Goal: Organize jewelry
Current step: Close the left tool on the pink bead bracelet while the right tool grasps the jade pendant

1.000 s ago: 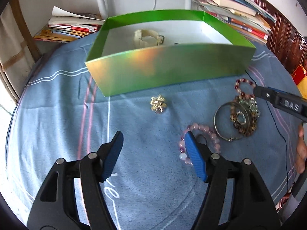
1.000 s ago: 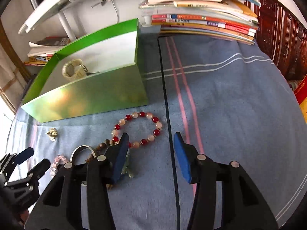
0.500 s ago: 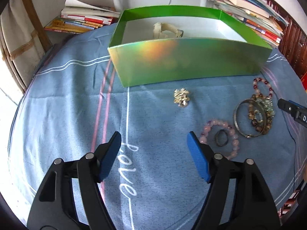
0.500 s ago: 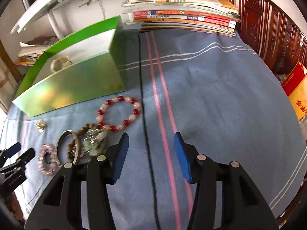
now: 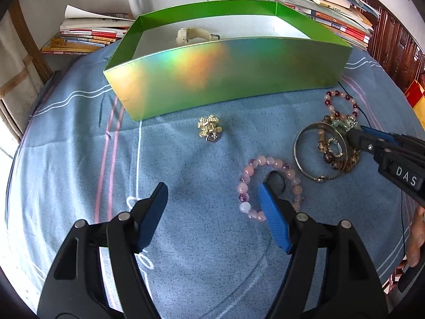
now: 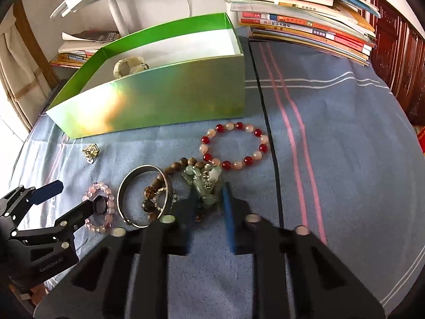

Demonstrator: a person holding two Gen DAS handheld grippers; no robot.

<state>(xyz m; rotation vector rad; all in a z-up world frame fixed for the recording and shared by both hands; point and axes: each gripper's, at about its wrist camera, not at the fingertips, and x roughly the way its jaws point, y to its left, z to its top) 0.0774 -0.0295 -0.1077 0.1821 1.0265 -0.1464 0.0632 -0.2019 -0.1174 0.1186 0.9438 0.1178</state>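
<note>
With the right gripper, its fingers narrowed around the jade-green charm bracelet lying on the bench beside the silver bangle, pinch only the charm cluster, while the left gripper hangs wide open over the pink bead bracelet.

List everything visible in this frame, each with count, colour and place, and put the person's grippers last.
Box: 1, green holographic, open, back of the cloth.
Watch: 1, cream, inside the box.
Charm: 1, gold, on the cloth before the box.
Pink bead bracelet: 1, pale pink, around the left gripper's right fingertip.
Red bead bracelet: 1, red and pale, right of the pile.
Bangle: 1, silver, in the pile.
Wooden bead bracelet: 1, brown, under the bangle.
Jade bracelet: 1, green, at the right gripper's tips.
Tablecloth: 1, blue, striped.
Book stacks: 2, rear corners.
Left gripper: open.
Right gripper: closing, blurred.
</note>
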